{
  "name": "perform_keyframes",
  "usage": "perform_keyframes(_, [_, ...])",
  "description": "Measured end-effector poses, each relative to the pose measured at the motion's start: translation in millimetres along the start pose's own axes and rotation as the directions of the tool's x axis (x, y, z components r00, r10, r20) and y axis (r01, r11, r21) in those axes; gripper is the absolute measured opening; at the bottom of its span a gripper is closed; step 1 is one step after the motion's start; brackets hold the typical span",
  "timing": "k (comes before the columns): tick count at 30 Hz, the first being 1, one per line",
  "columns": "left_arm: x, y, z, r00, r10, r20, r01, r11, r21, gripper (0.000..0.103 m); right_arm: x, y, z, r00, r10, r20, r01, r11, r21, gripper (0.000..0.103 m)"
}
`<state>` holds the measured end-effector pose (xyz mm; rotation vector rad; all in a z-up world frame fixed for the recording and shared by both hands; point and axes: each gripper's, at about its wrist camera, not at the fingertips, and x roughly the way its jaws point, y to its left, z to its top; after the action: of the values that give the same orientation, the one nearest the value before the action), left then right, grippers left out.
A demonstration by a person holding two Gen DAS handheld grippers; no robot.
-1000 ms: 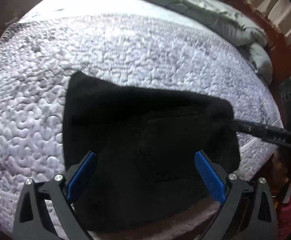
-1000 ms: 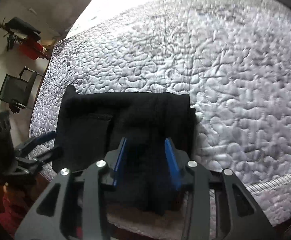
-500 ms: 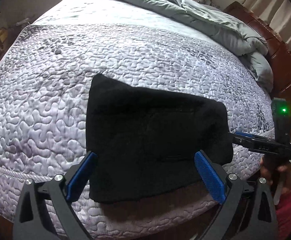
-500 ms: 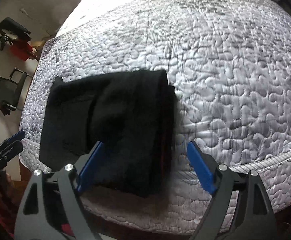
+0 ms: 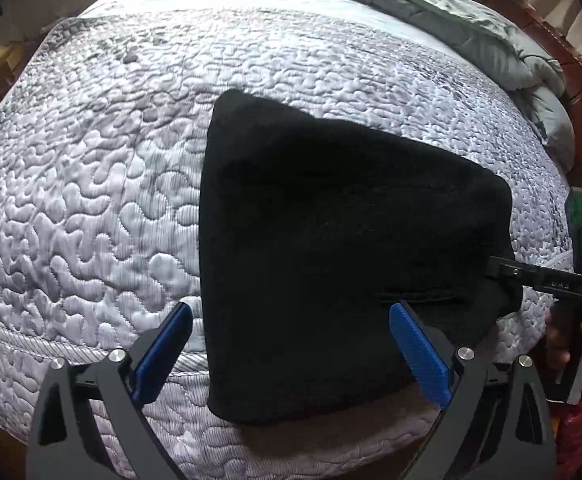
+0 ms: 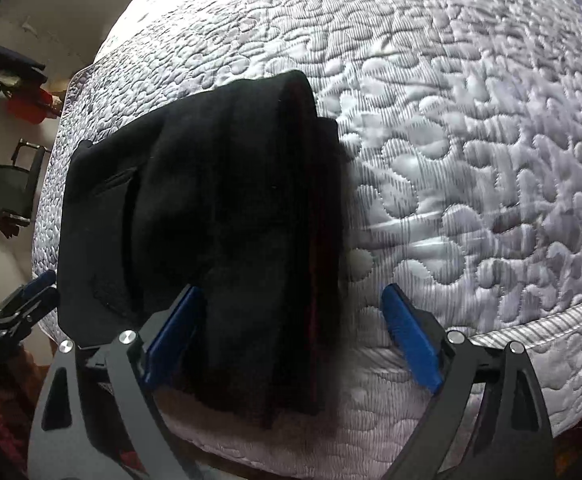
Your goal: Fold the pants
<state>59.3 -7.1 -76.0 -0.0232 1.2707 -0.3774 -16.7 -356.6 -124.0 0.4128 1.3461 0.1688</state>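
Pants (image 6: 227,216) lie folded at the bed's (image 6: 471,128) near edge, right edge between the just-opened right gripper (image 6: 291,340) jaws, left gripper (image 5: 291,352) open too.

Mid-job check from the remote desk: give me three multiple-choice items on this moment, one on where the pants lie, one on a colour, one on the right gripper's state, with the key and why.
1. Where do the folded pants lie?
A. By the near edge of the quilted mattress
B. On the grey duvet
C. On the floor

2. What colour are the gripper finger pads?
A. Red
B. Blue
C. White

3. How does the right gripper stand?
A. Shut on the pants
B. Shut on nothing
C. Open, pads off the cloth

Key:
1 A: the black bundle sits at the mattress border, the duvet lies far behind.
2 B: both wrist views show blue pads on black fingers.
3 C: its jaws have just been opening; they straddle the bundle's right edge with gaps showing, one pad over bare mattress. The left gripper is open too.
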Motion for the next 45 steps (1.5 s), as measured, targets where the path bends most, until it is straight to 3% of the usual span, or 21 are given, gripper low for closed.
perform_keyframes(4, [6.8,2.4,1.9,1.000,-0.007,-0.006,0.007,1.000,0.005,0.099,4.3,-2.5,1.2,1.000,0.015,-0.005,-0.015,1.000,0.004,0.093])
perform_keyframes(11, [30.9,9.8,4.3,0.995,-0.088,-0.057,0.087,0.996,-0.022,0.099,11.7,9.8,8.4,0.999,0.038,-0.024,-0.039,0.999,-0.029,0.094])
perform_keyframes(14, [44.0,17.0,4.1,0.986,-0.136,-0.100,0.133,0.990,-0.039,0.099,16.7,18.6,9.4,0.998,0.055,-0.034,-0.056,0.997,-0.047,0.094])
perform_keyframes(20, [48.4,30.3,10.2,0.965,-0.240,-0.107,0.234,0.970,-0.060,0.099,26.6,28.1,10.2,0.994,0.100,-0.046,-0.103,0.993,-0.055,0.095])
perform_keyframes(22, [45.6,30.8,12.3,0.937,-0.330,-0.113,0.323,0.943,-0.083,0.099,27.9,31.5,11.5,0.993,0.111,-0.044,-0.113,0.992,-0.062,0.094])
perform_keyframes(29, [55.6,28.4,11.8,0.930,-0.346,-0.126,0.336,0.937,-0.093,0.099,34.4,37.8,14.7,0.992,0.122,-0.039,-0.124,0.991,-0.057,0.091])
perform_keyframes(32, [51.2,21.6,10.4,0.934,-0.334,-0.125,0.329,0.942,-0.066,0.098,32.9,36.3,15.3,0.991,0.133,-0.035,-0.135,0.989,-0.055,0.082])
perform_keyframes(35, [47.4,20.6,8.0,0.945,-0.301,-0.125,0.299,0.954,-0.032,0.085,27.5,38.9,14.4,0.990,0.139,-0.023,-0.141,0.988,-0.063,0.060])
perform_keyframes(37, [42.5,24.7,6.6,0.951,-0.286,-0.113,0.283,0.958,-0.044,0.071,22.3,40.2,13.9,0.991,0.135,-0.009,-0.135,0.988,-0.070,0.044])
perform_keyframes(42, [31.5,37.4,4.7,0.941,-0.330,-0.071,0.324,0.942,-0.085,0.042,10.5,35.9,11.9,0.977,0.214,0.023,-0.213,0.976,-0.034,0.033])
perform_keyframes(45, [23.2,43.2,7.4,0.929,-0.368,-0.040,0.362,0.926,-0.111,0.033,0.7,41.5,12.5,0.972,0.232,0.043,-0.229,0.972,-0.049,0.031])
